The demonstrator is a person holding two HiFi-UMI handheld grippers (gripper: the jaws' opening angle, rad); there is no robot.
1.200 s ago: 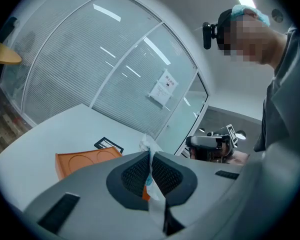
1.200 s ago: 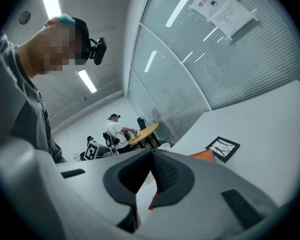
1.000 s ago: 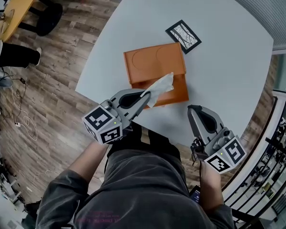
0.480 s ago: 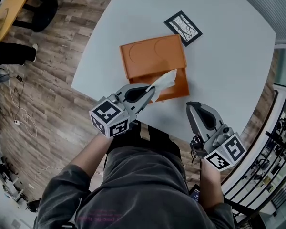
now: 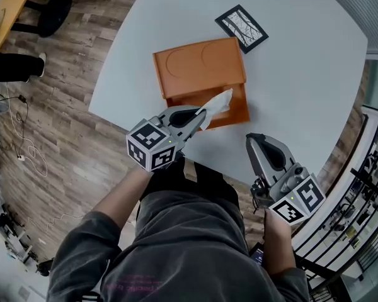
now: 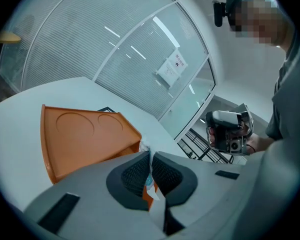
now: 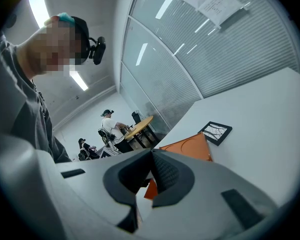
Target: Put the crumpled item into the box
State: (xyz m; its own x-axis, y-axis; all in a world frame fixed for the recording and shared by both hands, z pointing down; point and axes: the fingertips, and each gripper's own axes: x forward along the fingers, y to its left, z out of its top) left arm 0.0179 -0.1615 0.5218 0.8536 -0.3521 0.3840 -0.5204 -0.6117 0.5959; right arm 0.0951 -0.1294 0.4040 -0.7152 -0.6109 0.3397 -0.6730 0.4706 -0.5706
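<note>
The crumpled item is a white tissue (image 5: pixel 218 102). My left gripper (image 5: pixel 200 117) is shut on its lower end, and the rest sticks up past the jaw tips over the near part of the orange box (image 5: pixel 238 110). The box's open lid (image 5: pixel 198 65) lies flat behind it. In the left gripper view the tissue (image 6: pixel 144 145) shows pinched between the pads of the left gripper (image 6: pixel 150 157), with the orange box (image 6: pixel 80 134) just beyond. My right gripper (image 5: pixel 253 145) hangs shut and empty at the table's near edge, to the right of the box; its jaws (image 7: pixel 151 156) touch.
A black-framed marker card (image 5: pixel 241 28) lies on the grey table (image 5: pixel 302 74) behind the box. Wooden floor and a yellow table (image 5: pixel 6 11) lie to the left; a black rack (image 5: pixel 365 194) stands at the right. People sit at a far table (image 7: pixel 140 126).
My left gripper has moved forward and right with the tissue, closer over the box. The right gripper has hardly moved.
</note>
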